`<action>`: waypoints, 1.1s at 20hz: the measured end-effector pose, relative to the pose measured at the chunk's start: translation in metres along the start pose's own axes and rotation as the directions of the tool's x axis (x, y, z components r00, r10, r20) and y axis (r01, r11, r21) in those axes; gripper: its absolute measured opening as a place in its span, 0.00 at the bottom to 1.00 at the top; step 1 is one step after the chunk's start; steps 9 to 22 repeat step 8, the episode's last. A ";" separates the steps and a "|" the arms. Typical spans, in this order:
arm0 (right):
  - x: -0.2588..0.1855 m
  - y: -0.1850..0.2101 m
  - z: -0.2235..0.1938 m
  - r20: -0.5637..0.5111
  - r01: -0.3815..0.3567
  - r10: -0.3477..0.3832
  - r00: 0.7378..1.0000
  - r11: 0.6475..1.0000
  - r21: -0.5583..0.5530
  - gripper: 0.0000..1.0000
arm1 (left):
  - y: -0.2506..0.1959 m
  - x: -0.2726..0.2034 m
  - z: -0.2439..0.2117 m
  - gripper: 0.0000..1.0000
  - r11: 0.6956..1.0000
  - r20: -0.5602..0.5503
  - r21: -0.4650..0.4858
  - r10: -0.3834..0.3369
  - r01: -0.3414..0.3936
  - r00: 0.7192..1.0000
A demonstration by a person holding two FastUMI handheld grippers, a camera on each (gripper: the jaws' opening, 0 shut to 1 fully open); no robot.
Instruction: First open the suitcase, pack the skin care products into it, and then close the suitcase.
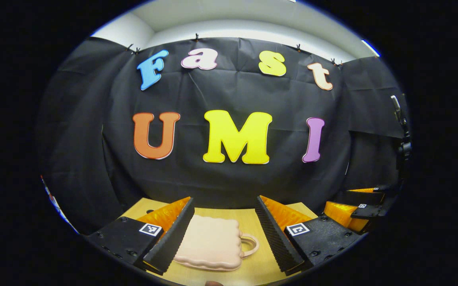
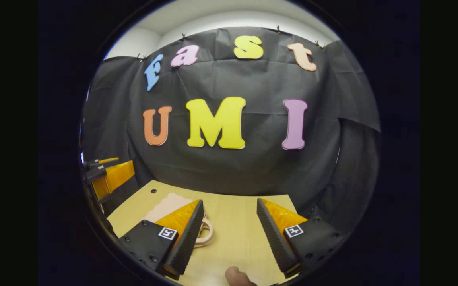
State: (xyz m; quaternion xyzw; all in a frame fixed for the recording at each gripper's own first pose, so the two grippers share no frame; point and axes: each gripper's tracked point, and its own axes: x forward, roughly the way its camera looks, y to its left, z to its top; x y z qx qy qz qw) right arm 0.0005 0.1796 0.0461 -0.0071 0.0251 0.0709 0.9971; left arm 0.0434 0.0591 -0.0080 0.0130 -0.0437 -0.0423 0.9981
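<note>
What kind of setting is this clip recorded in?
Most likely a staged recording booth, not a home: black cloth hangs as the back wall, a bare wooden table stands before it, and a small pink suitcase lies closed there.

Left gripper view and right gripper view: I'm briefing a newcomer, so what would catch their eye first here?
First the pale pink suitcase, lying closed and flat on the wooden table with its handle towards the right, seen between the open fingers of the left tool. In the right gripper view the right tool hovers open over bare table beside the suitcase. A small rounded object, too cut off to identify, peeks in at the bottom edge.
</note>
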 end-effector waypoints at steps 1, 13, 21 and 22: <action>-0.004 0.008 0.004 0.014 -0.003 0.004 1.000 1.000 -0.019 0.76 | 0.002 -0.002 -0.001 0.98 1.000 0.002 0.005 -0.007 0.007 1.000; -0.023 0.049 0.003 0.060 -0.004 0.009 0.998 0.997 -0.079 0.79 | 0.018 -0.016 -0.027 0.89 0.999 -0.048 -0.002 -0.046 0.046 0.998; -0.023 0.049 0.003 0.060 -0.004 0.009 0.998 0.997 -0.079 0.79 | 0.018 -0.016 -0.027 0.89 0.999 -0.048 -0.002 -0.046 0.046 0.998; -0.023 0.049 0.003 0.060 -0.004 0.009 0.998 0.997 -0.079 0.79 | 0.018 -0.016 -0.027 0.89 0.999 -0.048 -0.002 -0.046 0.046 0.998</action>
